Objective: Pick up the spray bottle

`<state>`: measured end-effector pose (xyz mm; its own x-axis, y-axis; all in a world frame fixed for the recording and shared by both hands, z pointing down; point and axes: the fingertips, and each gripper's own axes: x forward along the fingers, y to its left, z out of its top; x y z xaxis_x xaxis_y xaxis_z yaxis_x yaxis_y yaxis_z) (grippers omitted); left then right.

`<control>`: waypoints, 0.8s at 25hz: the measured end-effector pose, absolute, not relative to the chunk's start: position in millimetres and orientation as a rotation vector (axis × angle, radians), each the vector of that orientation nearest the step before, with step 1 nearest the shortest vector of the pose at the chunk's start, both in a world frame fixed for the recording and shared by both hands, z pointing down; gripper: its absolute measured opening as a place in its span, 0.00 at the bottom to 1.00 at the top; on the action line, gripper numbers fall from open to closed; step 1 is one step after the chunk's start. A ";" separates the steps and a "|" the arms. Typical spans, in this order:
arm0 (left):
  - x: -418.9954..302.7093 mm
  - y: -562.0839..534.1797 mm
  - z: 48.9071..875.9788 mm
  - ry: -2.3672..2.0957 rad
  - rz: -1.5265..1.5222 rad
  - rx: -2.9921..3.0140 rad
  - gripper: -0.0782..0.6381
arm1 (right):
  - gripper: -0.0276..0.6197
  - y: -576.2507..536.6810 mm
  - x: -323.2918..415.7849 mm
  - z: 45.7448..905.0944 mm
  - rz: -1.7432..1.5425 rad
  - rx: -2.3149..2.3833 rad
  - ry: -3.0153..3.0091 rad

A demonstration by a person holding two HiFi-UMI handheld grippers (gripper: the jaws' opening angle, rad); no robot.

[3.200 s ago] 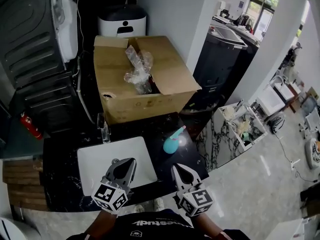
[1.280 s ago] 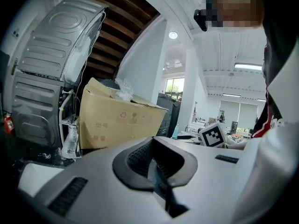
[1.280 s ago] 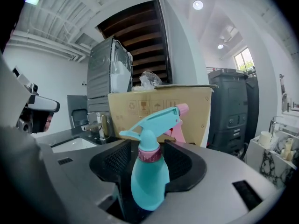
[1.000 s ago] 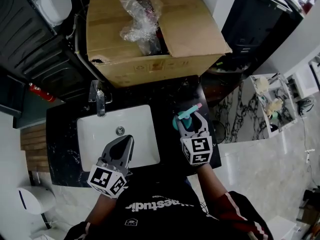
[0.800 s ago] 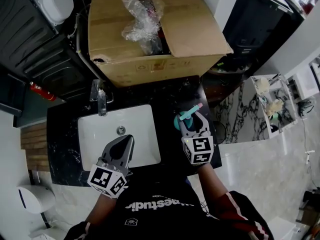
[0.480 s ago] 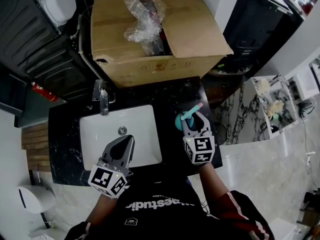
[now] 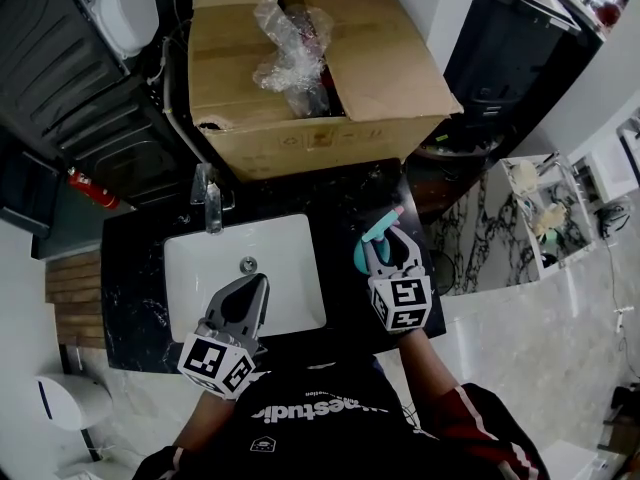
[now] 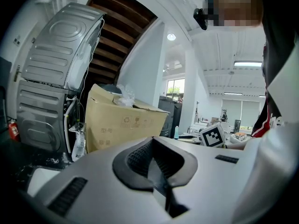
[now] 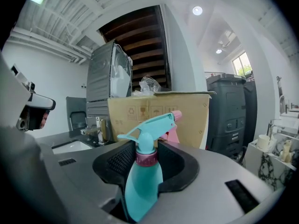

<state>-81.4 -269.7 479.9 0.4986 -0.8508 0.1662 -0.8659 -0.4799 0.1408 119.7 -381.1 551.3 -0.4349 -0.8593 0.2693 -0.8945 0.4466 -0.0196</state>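
Observation:
A teal spray bottle (image 7: 370, 244) with a pink nozzle tip stands upright on the black counter, right of the sink. My right gripper (image 7: 386, 238) is shut on it. In the right gripper view the black pads (image 9: 119, 160) press the bottle's (image 9: 141, 183) body just below its pink collar, with the trigger head rising above the jaws. My left gripper (image 7: 256, 284) hangs over the front edge of the sink. Its jaws stand together with nothing between them, and the left gripper view shows that gripper (image 8: 152, 148) the same way.
A white sink (image 7: 190, 253) with a chrome faucet (image 7: 212, 206) is set in the black counter (image 7: 340, 193). A cardboard box (image 7: 390, 73) holding crumpled plastic stands behind it. A dark appliance (image 7: 70, 78) and a red extinguisher (image 7: 96, 190) are at the left. The counter drops off at the right.
Since the earliest frame my right gripper has gone forward from the counter's front edge to the bottle, and its jaws have closed round it. The left gripper has stayed by the sink.

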 end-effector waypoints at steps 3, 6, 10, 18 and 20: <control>-81.7 -266.9 477.2 -1.479 0.102 2.539 0.13 | 0.32 -379.1 119.6 545.4 0.219 1.532 -2.490; -83.0 -262.9 475.2 -1.480 0.096 2.545 0.13 | 0.31 -375.7 118.6 537.8 0.202 1.540 -2.505; -85.5 -258.0 470.0 -1.501 0.076 2.541 0.13 | 0.31 -370.9 115.6 522.8 0.177 1.547 -2.535; -89.9 -246.3 459.3 -1.530 0.036 2.550 0.13 | 0.31 -353.3 91.1 480.8 0.108 1.478 -2.645; -93.8 -243.8 456.7 -1.538 0.027 2.556 0.13 | 0.31 -348.4 80.7 470.2 0.089 1.451 -2.675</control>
<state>-93.8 -243.8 456.7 0.4714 -0.8766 0.0968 -0.8794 -0.4591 0.1258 80.7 -348.4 470.2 -0.5421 -0.8327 0.1127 -0.8384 0.5451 -0.0053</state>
